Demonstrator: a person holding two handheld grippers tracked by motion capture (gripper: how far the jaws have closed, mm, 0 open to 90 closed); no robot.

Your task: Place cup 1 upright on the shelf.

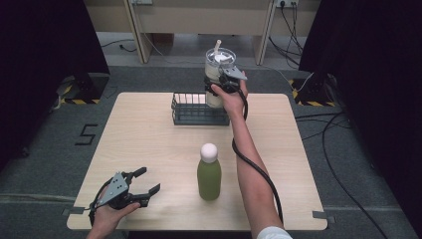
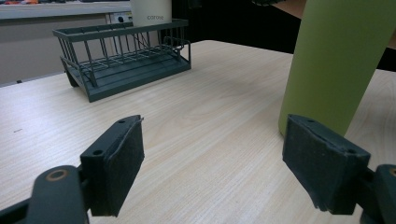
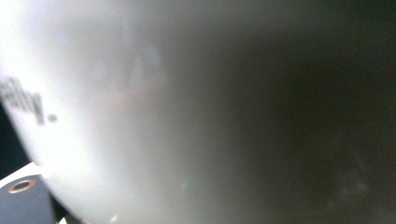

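Looking down from the high view, we see our right tongs [image 1: 225, 82] clamped on the side of a tall cream-white cup with a clear domed lid and a pale straw [image 1: 217, 74], held upright at the far edge of the light wooden worktop [image 1: 149, 149]. The cup's lower part sits at the right end of a dark green wire basket [image 1: 196, 109]; whether its base rests on the basket floor we cannot tell. A black cable [image 1: 259, 174] trails from these tongs along the forearm.

The right gripper view adds the cup wall [image 3: 116, 116] pressed close against the lens, blurred, with a scrap of dark lettering at the left edge. It confirms the contact but gives nothing of the lid, straw or basket.

Our left tongs [image 1: 149, 181] rest low at the near left corner of the worktop, jaws apart with nothing between them. The left gripper view shows their two black padded fingers [image 2: 119, 163] spread over bare wood, and beyond the right pad the lower body of a matte green bottle [image 2: 336, 65], near but not touching. The high view gives that bottle [image 1: 209, 174] whole, standing upright with a round white cap, between our two arms. From the left gripper view we also read the basket [image 2: 126, 65] from the side, with the bottom of the cup [image 2: 150, 11] rising out of it.
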